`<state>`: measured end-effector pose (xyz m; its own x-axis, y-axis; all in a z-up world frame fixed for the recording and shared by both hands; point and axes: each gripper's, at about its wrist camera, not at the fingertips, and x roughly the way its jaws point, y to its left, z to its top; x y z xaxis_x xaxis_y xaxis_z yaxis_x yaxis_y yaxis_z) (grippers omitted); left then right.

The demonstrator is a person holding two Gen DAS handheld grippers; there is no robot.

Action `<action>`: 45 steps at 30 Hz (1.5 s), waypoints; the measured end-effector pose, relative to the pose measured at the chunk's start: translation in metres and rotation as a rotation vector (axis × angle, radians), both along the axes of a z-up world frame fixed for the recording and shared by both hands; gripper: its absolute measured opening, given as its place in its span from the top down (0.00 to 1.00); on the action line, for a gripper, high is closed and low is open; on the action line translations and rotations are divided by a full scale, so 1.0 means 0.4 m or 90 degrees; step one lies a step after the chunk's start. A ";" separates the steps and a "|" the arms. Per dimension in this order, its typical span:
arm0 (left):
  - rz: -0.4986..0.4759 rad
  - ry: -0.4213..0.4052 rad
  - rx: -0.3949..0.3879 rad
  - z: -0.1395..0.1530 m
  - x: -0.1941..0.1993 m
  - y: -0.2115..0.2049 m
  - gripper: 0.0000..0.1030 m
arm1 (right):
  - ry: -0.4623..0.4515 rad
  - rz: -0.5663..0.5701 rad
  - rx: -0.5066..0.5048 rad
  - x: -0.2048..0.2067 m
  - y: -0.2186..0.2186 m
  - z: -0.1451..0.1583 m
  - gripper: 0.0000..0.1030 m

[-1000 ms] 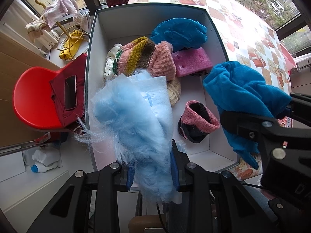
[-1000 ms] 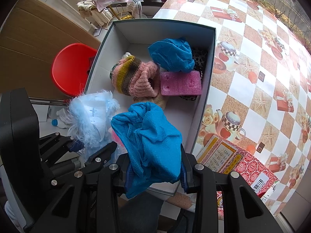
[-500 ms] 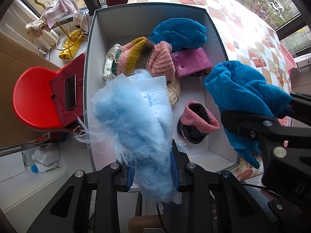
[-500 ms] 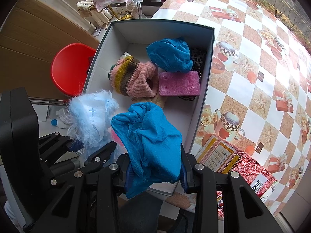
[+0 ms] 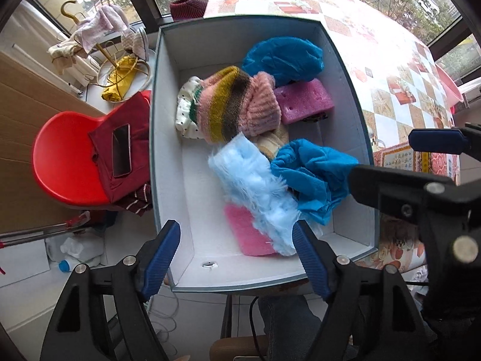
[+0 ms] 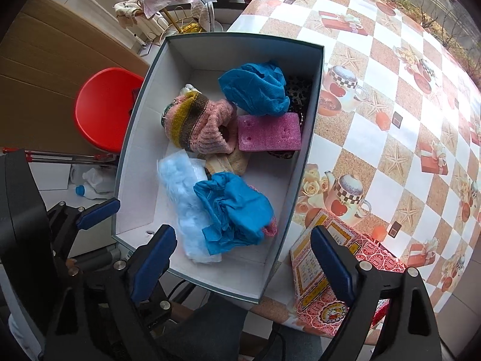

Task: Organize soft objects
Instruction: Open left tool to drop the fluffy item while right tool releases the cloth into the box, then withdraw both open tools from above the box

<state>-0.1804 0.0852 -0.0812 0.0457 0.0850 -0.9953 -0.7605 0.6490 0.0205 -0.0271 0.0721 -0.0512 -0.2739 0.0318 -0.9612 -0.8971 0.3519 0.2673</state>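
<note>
Claws: left and right opening wide, nothing between.
Fur: pale blue, shaggy, in box.
Cloth: blue, crumpled, overlapping fur.

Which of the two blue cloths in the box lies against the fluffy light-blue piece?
The crumpled blue cloth at the box's near end, overlapping the fluffy light-blue piece. The other blue cloth sits by the far wall.
</note>
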 end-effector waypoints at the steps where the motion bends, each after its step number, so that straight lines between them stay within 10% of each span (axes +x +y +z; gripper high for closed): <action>1: 0.014 -0.008 0.013 0.014 -0.007 0.006 0.23 | 0.001 -0.004 0.007 0.004 -0.001 0.010 0.10; 7: 0.030 -0.040 -0.093 0.006 -0.028 0.047 0.22 | -0.008 -0.010 0.052 0.022 -0.007 0.085 0.00; 45: 0.067 -0.013 -0.020 0.045 -0.048 0.025 0.22 | -0.032 -0.017 0.022 -0.016 -0.037 0.097 0.00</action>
